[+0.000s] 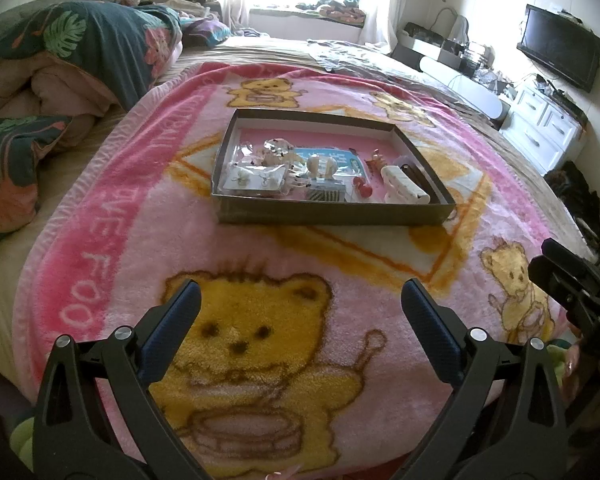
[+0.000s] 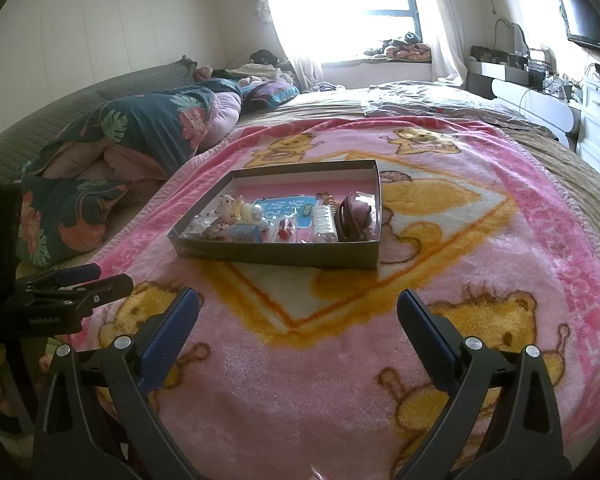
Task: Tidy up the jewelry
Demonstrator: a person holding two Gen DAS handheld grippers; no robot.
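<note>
A flat brown box (image 1: 332, 210) sits in the middle of a pink bear blanket (image 1: 260, 264) on a bed. Its long side runs left to right across the left wrist view. Inside lies jewelry in a mixed pile: pearl earrings on a clear card (image 1: 252, 179), red bead earrings (image 1: 363, 188), a white hair clip (image 1: 404, 188), a dark hair clip (image 2: 354, 216), and a blue card (image 2: 280, 205) with writing too blurry to read. Pink letters on the blanket edge read "FOO" (image 1: 86, 284).

The left gripper (image 1: 300, 312) hangs near the front of the blanket, jaws wide apart, holding nothing. The right gripper (image 2: 298, 314) is the same, spread wide with nothing in it. Both are well apart from the box.
</note>
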